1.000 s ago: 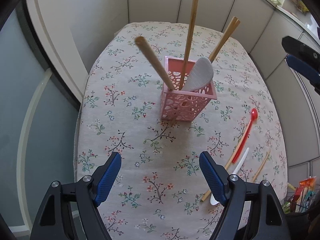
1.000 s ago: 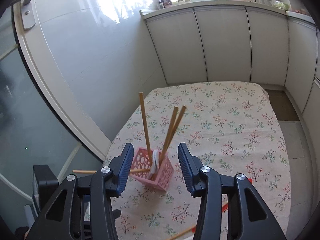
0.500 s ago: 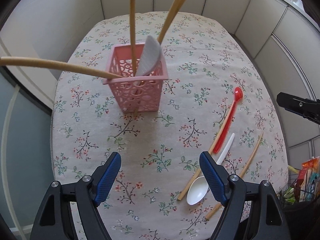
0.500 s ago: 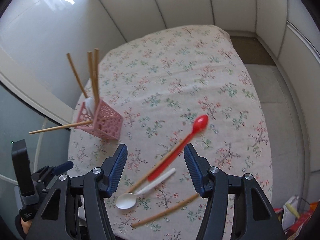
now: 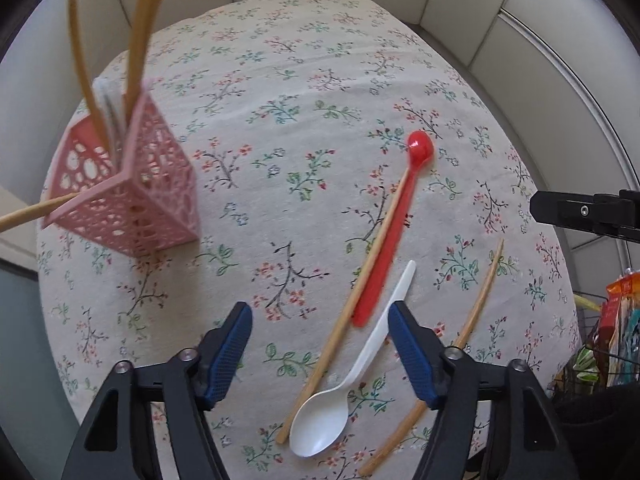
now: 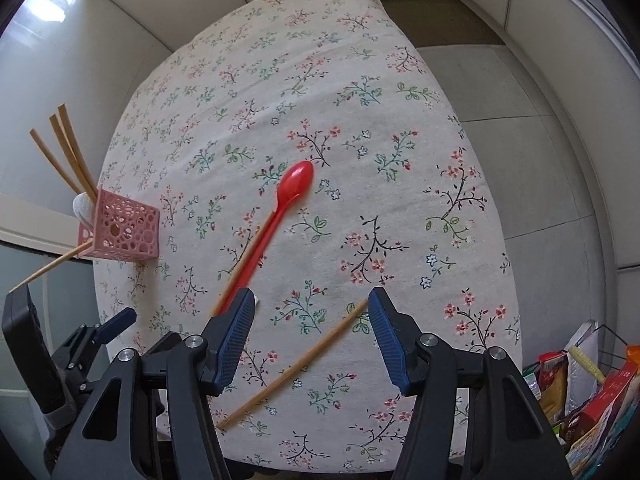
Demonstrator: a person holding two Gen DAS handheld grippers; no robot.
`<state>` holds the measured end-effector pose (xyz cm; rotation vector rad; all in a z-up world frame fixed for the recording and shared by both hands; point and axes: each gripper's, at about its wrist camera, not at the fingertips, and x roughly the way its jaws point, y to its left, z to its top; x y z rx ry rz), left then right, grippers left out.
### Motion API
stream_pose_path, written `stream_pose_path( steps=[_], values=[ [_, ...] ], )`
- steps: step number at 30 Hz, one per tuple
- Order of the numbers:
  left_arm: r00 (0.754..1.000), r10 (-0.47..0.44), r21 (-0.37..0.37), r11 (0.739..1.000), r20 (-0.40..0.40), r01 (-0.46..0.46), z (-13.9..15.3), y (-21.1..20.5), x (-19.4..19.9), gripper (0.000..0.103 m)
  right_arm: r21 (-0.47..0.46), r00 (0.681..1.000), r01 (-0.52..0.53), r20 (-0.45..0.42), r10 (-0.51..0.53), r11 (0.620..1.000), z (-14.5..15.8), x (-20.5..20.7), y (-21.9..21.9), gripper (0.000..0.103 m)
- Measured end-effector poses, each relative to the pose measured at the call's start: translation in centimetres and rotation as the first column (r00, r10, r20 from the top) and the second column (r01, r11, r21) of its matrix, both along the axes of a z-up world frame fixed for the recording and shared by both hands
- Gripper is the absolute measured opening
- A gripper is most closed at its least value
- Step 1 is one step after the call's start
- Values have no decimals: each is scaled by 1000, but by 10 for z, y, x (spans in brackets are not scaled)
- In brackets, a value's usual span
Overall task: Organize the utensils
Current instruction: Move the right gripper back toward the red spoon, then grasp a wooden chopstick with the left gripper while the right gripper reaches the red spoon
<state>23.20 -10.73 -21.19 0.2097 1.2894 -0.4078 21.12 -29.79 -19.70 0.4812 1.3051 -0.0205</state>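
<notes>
— Between the left gripper (image 5: 320,352)'s blue pads, what do you see?

— Its jaws stand apart with nothing pinched; they have just been closing in. Beneath the gap a long chopstick (image 5: 348,304) runs slantwise on the cloth, and the white spoon (image 5: 320,420) lies with its handle passing close by the right-hand pad. Neither looks touched.

— And the right gripper (image 6: 311,336)?

— Apart as well, holding nothing. A second loose chopstick (image 6: 296,360) lies under the gap, its tip near the right-hand pad. The end of the red spoon (image 6: 280,208)'s handle sits just beside the other pad.

— So how much of the tidying is done?

— Roughly half, I judge. The pink holder (image 5: 128,196), a perforated square basket, stands near the table's far left edge, well apart from the loose pieces. It already carries several chopsticks (image 6: 68,152) standing upright, one more poking out sideways through its wall, and something white tucked inside, probably a spoon.

— What is left?

— Four pieces on the flowered tablecloth (image 6: 360,100): the red spoon, the white spoon and the two chopsticks. In the left view, one chopstick lies tight along the red spoon, the other a little off to the right.

— How do the pieces look?

— Slim and flat to the cloth; the chopsticks are pale wood, the spoons glossy plastic with long handles.
</notes>
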Motion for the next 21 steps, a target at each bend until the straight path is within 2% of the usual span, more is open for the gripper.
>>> stream_pose_path(
  steps=[1, 3, 7, 13, 21],
  values=[
    [1000, -9, -5, 1000, -11, 9, -4, -4, 3, 46, 2, 1000, 3, -5, -3, 1000, -2, 1, -2, 62],
    [1000, -24, -19, 1000, -16, 24, -10, -13, 10, 35, 4, 1000, 4, -14, -4, 1000, -5, 1, -5, 62],
    [999, -43, -45, 998, -7, 43, -19, -29, 25, 24, 13, 1000, 5, -14, -5, 1000, -6, 0, -9, 62],
    [998, -57, -47, 997, -16, 56, -31, -55, 41, 16, 37, 999, 39, -17, -38, 999, -8, 1, -20, 62],
    [1000, -18, -33, 999, 22, 19, -36, -72, 64, 15, 70, 996, 87, -22, -86, 994, -11, 11, -30, 62]
  ],
)
